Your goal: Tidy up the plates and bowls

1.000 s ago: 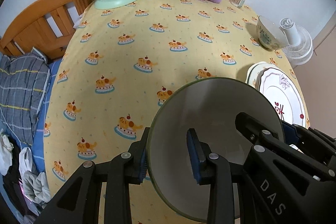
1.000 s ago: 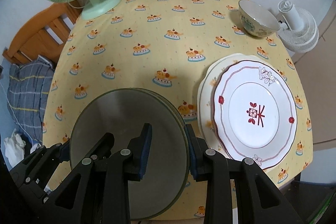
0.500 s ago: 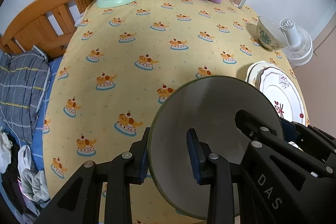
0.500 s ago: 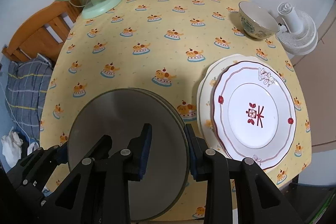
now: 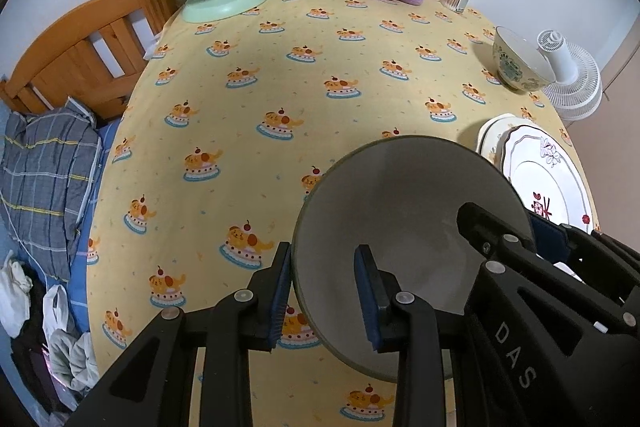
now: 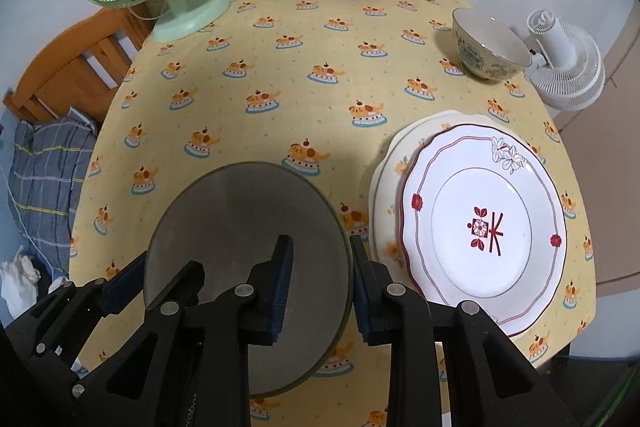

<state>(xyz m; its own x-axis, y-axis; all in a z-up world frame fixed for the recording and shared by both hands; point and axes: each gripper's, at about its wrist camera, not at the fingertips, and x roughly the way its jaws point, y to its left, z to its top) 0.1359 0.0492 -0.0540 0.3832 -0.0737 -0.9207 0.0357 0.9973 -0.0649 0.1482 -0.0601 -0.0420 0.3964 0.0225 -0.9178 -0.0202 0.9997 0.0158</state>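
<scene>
Black right tool (image 5: 532, 239) reads "DAS".

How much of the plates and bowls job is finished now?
Done: the red-patterned plate lies stacked on a cream plate. In hand: the left gripper and right gripper both clamp the grey bowl by opposite rims. Left: the floral bowl stands alone.

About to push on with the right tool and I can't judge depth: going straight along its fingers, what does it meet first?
The right tool already straddles the grey bowl's right rim, so it likely bottoms out on that rim, then the yellow tablecloth below. The plates sit beside its line.
</scene>
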